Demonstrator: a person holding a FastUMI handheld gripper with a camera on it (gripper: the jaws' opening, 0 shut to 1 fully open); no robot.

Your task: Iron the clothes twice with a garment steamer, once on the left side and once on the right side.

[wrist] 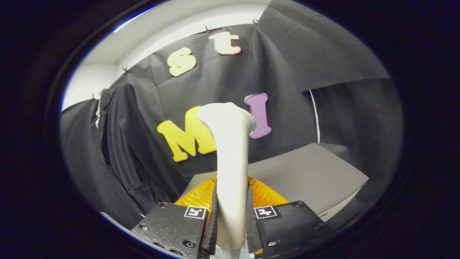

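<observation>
Presently, the hand-held gripper (pixel 231 223) was found closed on the garment steamer (pixel 230 169), its two black fingers (pixel 172 225) pressing the white handle from either side with no gap visible between pads and plastic. The steamer stood roughly upright between the fingers, its shaft rising ahead of them and flaring into a broad head at the top; the head's face was turned away from the camera, so its steam plate could not be inspected. This grip low on the handle appeared chosen to leave the head free and well forward, where it could be laid against fabric. Beneath the fingers and partly hidden by them lay an orange ribbed object (pixel 264 194), possibly the steamer's base or stand, though its nature could not be confirmed. It rested on a grey counter (pixel 309 172) that extended beyond and to the right of the fingers. The clothes (pixel 124 144), a dark garment, hung against the booth wall to the left of the steamer, well apart from the steamer head and hard to separate from the black cloth behind; its collar showed pale near the top. In the inspector's judgement the steamer had been picked up and was being carried, with neither pass yet evident. The next move would call for swinging the head leftward to meet the hanging garment squarely, keeping the handle firmly held against twisting.
</observation>
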